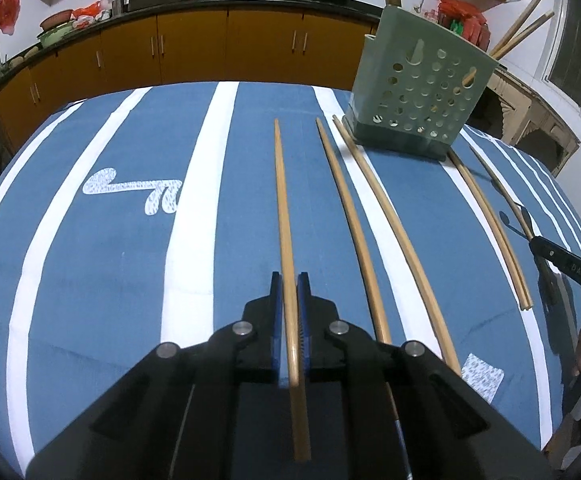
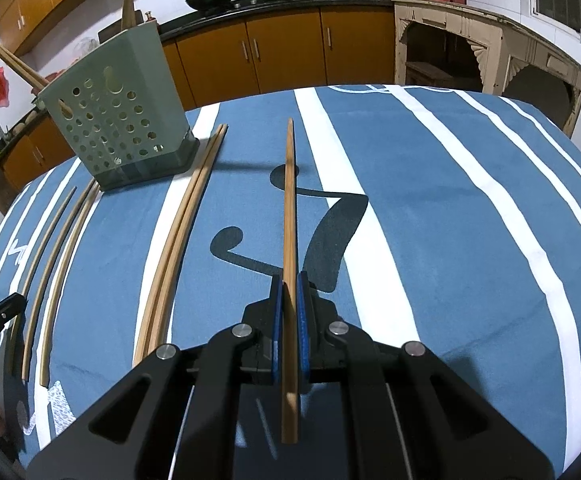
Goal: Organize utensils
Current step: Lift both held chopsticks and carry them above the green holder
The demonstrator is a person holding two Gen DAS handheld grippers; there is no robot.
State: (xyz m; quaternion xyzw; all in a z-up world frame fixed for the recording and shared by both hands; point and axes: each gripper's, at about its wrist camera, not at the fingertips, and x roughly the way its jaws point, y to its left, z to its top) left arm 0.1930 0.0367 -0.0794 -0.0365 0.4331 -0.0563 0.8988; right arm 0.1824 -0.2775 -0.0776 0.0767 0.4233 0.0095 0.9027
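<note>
Bamboo chopsticks lay beside the green holder (image 1: 418, 92); the left gripper (image 1: 289, 280) and right gripper (image 2: 289, 280) each pinched one chopstick lengthwise, likely for slotting in.

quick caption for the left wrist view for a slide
Left tongs shut on a chopstick, four more loose on the striped cloth beside the green holder.

Table (image 1: 102, 264) covered with a blue cloth (image 1: 70, 320) bearing white stripes and a white squiggle. On it: a green perforated utensil holder (image 1: 418, 92), upright at the far side; loose wooden chopsticks (image 1: 354, 216) lying lengthwise on the cloth; a pair (image 2: 178, 236) lying side by side just beside the holder.
</note>
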